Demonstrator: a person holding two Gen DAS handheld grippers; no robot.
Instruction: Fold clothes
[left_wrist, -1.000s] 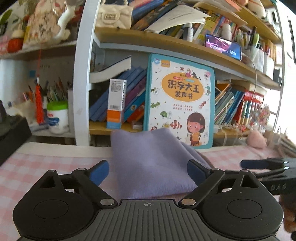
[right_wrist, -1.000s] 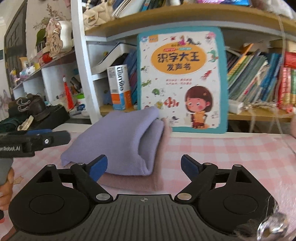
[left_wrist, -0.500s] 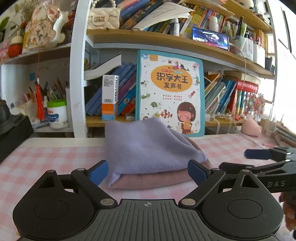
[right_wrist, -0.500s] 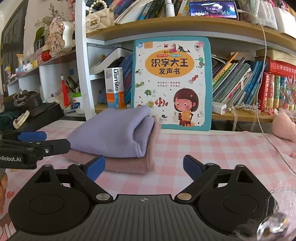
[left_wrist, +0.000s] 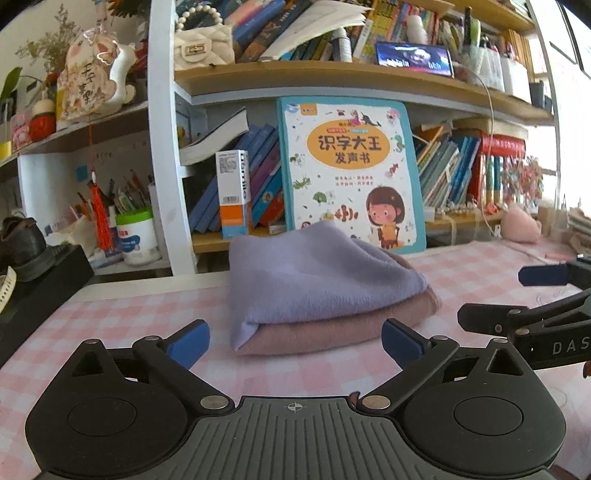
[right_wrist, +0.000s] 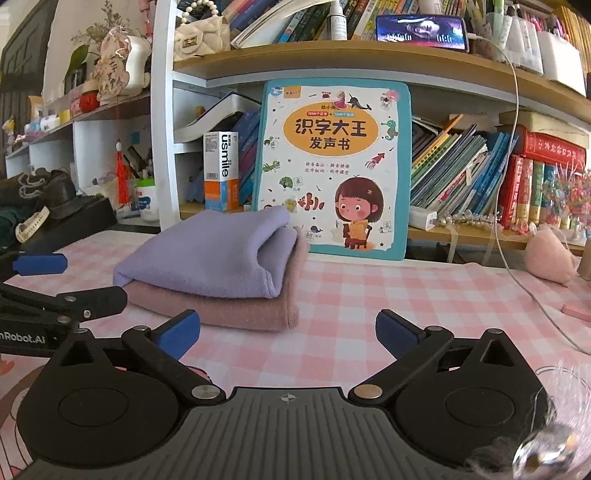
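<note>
A folded lilac cloth (left_wrist: 310, 280) lies on top of a folded dusty-pink cloth (left_wrist: 332, 325) on the pink checked tablecloth (left_wrist: 122, 321). The stack also shows in the right wrist view, lilac cloth (right_wrist: 207, 262) over pink cloth (right_wrist: 236, 310). My left gripper (left_wrist: 293, 341) is open and empty, a short way in front of the stack. My right gripper (right_wrist: 288, 332) is open and empty, in front of the stack's right end. Each gripper shows in the other's view, the right one (left_wrist: 535, 295) and the left one (right_wrist: 51, 284).
A large children's book (left_wrist: 351, 170) leans against the bookshelf (left_wrist: 332, 77) right behind the stack. A black box with shoes (left_wrist: 33, 273) stands at the left. A pink plush (right_wrist: 550, 254) and a white cable (right_wrist: 532, 288) lie at the right.
Both grippers have pulled back from the stack, which now looks smaller and farther off. The cloths lie still and both grippers stay open.
</note>
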